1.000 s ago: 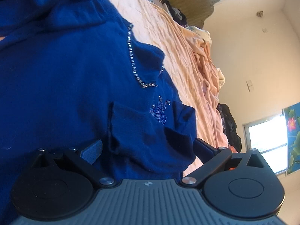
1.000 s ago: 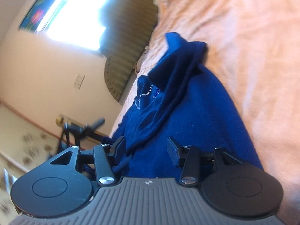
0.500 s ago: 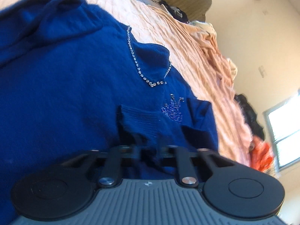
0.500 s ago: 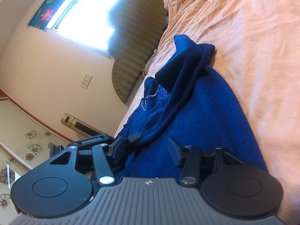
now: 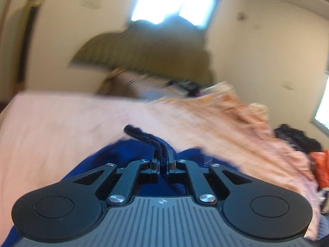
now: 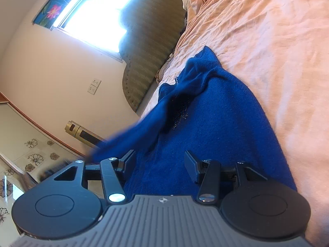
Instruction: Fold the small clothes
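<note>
Left wrist view first, and it's blurred, so the camera looks to be swinging: the left tongs [image 5: 162,158] are pinched tight on a dark rolled edge of the blue garment [image 5: 123,156], and that edge pokes out past the fingertips like a little tail. The grip sits right at the hem, likely so the cloth can be carried over as one flap for a fold. The rest of the garment spreads below and to both sides of the tongs on the peach bedsheet [image 5: 61,123]; a headboard [image 5: 144,53] and window sit beyond. Over to the right wrist view: the right tongs [image 6: 160,160] stand wide apart, gripping nothing, hovering low over the garment's broad flat panel, which runs straight between the fingers. One blurred flap lifts off to the left, towards the wall, probably the part the other tongs carry.
</note>
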A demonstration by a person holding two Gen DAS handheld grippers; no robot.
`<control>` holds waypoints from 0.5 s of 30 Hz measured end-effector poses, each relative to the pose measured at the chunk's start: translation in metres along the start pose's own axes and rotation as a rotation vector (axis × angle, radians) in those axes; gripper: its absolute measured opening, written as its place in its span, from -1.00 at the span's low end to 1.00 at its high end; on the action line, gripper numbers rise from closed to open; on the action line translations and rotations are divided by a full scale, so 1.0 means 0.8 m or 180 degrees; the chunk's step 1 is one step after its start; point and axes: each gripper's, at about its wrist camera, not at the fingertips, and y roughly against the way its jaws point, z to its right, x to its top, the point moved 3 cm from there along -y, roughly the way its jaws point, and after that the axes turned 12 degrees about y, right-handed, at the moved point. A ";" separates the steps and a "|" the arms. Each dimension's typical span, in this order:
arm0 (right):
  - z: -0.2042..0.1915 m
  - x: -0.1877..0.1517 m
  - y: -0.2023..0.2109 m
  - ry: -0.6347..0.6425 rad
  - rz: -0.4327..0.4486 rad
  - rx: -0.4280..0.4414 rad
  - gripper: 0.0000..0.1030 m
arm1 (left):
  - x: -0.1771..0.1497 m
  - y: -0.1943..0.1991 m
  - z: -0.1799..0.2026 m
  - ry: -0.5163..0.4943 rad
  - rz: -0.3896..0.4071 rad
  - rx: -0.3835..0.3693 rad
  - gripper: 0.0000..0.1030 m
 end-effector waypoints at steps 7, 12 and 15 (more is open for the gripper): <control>-0.014 0.025 -0.012 0.0166 -0.0314 -0.0235 0.18 | -0.067 -0.039 -0.058 -0.0022 -0.0428 0.0417 -0.90; -0.009 0.120 -0.051 0.0628 -0.0246 -0.0738 0.53 | -0.073 -0.035 -0.078 0.0318 -0.0352 0.0281 -0.83; 0.011 0.170 -0.102 0.0806 -0.0313 -0.1093 0.53 | -0.074 -0.032 -0.085 0.0484 -0.0319 0.0200 -0.82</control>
